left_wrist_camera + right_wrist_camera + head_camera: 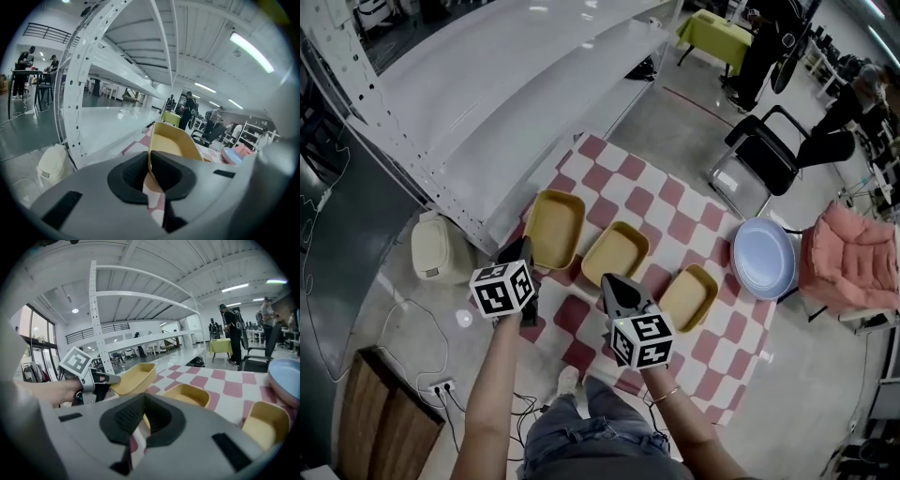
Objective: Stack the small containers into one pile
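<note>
Three yellow containers lie on the red-and-white checked cloth (675, 211). My left gripper (526, 262) is shut on the near rim of the large left container (553, 228). The left gripper view shows that rim pinched between the pads, with the tub (176, 143) reaching away from my left gripper (149, 171). In the right gripper view this tub (133, 378) hangs tilted from the left gripper (103, 379). My right gripper (617, 286) is at the near rim of the middle container (616, 253). A yellow sliver of that container (187, 394) sits between the pads of my right gripper (145, 416). The small right container (689, 297) lies apart.
A stack of pale blue plates (764, 258) stands at the cloth's right edge. A black chair (764, 155) and a pink cushioned chair (853, 262) stand beyond it. A white metal rack (534, 84) borders the left side, and a cream appliance (436, 248) sits on the floor.
</note>
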`<state>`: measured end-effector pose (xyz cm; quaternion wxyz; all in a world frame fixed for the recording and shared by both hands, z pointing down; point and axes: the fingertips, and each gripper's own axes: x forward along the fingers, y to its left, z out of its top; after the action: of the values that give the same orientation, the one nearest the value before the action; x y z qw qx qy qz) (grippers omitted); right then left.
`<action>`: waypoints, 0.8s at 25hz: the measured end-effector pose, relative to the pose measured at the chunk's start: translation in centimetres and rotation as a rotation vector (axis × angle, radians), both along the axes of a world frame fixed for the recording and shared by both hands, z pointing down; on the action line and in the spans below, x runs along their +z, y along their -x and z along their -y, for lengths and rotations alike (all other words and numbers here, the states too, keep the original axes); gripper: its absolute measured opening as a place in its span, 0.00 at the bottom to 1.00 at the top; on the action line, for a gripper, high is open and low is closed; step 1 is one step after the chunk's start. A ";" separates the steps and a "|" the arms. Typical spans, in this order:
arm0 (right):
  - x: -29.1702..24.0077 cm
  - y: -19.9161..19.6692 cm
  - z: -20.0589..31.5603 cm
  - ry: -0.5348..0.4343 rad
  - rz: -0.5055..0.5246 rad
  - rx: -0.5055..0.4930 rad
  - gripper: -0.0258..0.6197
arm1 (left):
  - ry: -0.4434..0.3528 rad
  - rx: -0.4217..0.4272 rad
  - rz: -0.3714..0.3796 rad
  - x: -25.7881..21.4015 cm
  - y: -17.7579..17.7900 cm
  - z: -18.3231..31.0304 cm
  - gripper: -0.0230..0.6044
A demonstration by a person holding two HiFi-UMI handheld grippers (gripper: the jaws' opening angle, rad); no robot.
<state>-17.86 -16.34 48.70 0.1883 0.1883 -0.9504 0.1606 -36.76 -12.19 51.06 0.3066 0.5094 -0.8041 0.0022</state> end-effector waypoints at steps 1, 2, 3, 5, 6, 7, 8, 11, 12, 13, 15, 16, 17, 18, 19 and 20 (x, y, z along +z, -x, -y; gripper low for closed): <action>-0.2 -0.4 -0.1 -0.003 0.004 0.010 0.06 | -0.006 0.011 0.004 -0.6 -0.5 0.1 0.09; -0.4 -0.9 -0.1 -0.005 0.007 0.021 0.06 | -0.011 0.023 0.008 -1.1 -0.9 0.3 0.09; -0.5 -1.3 -0.1 -0.007 0.011 0.033 0.06 | -0.016 0.037 0.011 -1.7 -1.5 0.6 0.09; -0.7 -2.5 0.0 -0.012 0.015 0.058 0.06 | -0.031 0.065 0.012 -2.7 -2.7 1.3 0.09; -0.8 -3.1 0.0 -0.014 0.015 0.072 0.06 | -0.038 0.079 0.010 -3.1 -3.3 1.7 0.09; -0.9 -3.7 0.1 -0.015 0.016 0.086 0.06 | -0.044 0.094 0.007 -3.5 -4.0 2.1 0.09; -1.0 -4.3 0.2 -0.016 0.017 0.102 0.06 | -0.049 0.111 0.004 -3.8 -4.8 2.5 0.09; -1.5 -6.5 0.5 -0.017 0.023 0.163 0.06 | -0.058 0.178 -0.008 -4.7 -7.4 3.8 0.09; -1.6 -7.3 0.5 -0.018 0.025 0.186 0.06 | -0.061 0.204 -0.016 -4.8 -8.5 4.2 0.09; -1.7 -8.1 0.5 -0.019 0.026 0.206 0.06 | -0.063 0.229 -0.026 -4.9 -9.6 4.5 0.09; -1.9 -9.9 0.6 -0.023 0.024 0.246 0.06 | -0.065 0.269 -0.041 -4.9 -12.0 5.1 0.09; -1.9 -10.8 0.8 -0.025 0.023 0.267 0.06 | -0.065 0.287 -0.045 -4.8 -13.2 5.4 0.09; -1.8 -11.6 1.0 -0.025 0.022 0.288 0.06 | -0.065 0.306 -0.048 -4.7 -14.4 5.8 0.09; -1.7 -12.5 1.2 -0.026 0.022 0.309 0.06 | -0.064 0.326 -0.052 -4.5 -15.6 6.2 0.09; -1.6 -13.5 1.4 -0.027 0.019 0.331 0.06 | -0.062 0.349 -0.055 -4.2 -16.9 6.7 0.09; -1.5 -14.5 1.5 -0.030 0.015 0.355 0.06 | -0.061 0.373 -0.058 -4.0 -18.1 7.3 0.09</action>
<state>-3.39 -17.85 47.21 0.1471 0.3546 -0.9060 0.1784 -18.61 -19.44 47.02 0.3084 0.6585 -0.6862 0.0199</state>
